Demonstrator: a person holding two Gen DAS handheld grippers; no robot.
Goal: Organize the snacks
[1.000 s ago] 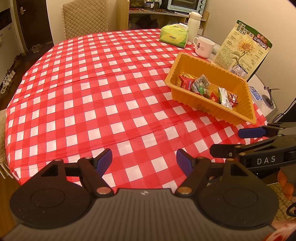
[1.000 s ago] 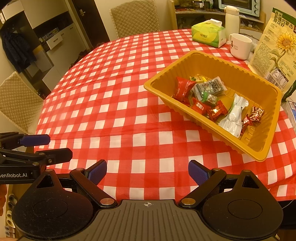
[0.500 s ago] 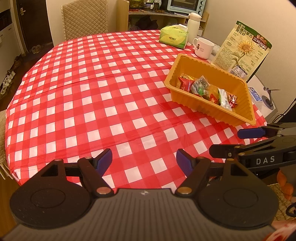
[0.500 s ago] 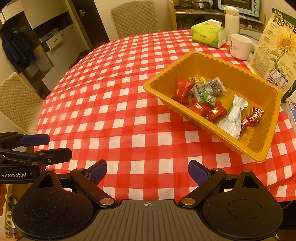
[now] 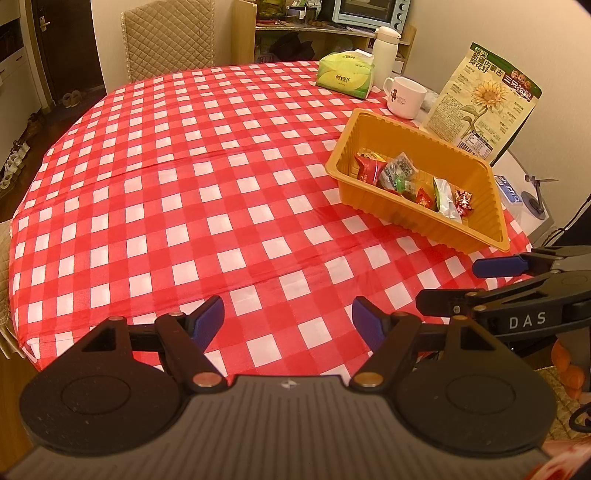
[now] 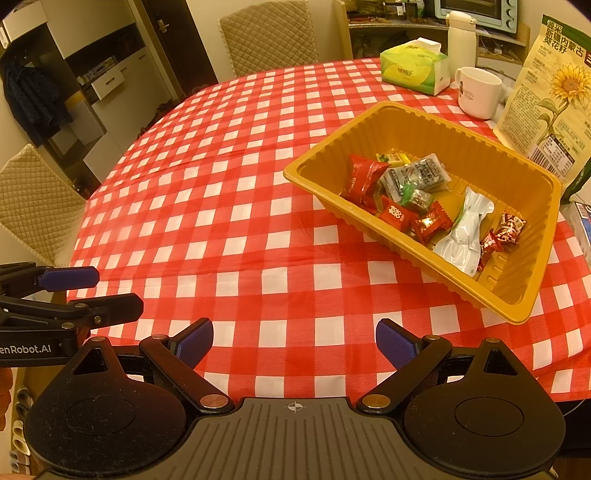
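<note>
An orange plastic tray [image 6: 524,306] stands on the red checked tablecloth [image 6: 229,236] at the right and also shows in the left wrist view [image 5: 476,236]. It holds several wrapped snacks: red packets [image 6: 364,181], a grey packet [image 6: 421,171], a white pouch [image 6: 463,230], small red candies [image 6: 508,229]. My left gripper [image 5: 288,321] is open and empty over the table's near edge. My right gripper [image 6: 293,341] is open and empty, short of the tray. Each gripper shows at the edge of the other's view.
At the back right stand a green tissue pack [image 5: 345,74], a white mug [image 5: 404,96], a white bottle [image 5: 384,46] and a sunflower seed bag [image 5: 484,103]. Padded chairs [image 6: 269,33] stand around the table. A blue box [image 5: 509,192] lies beyond the tray.
Both grippers have drawn back slightly from the tray, which looks a little farther away. Both stay open and empty.
</note>
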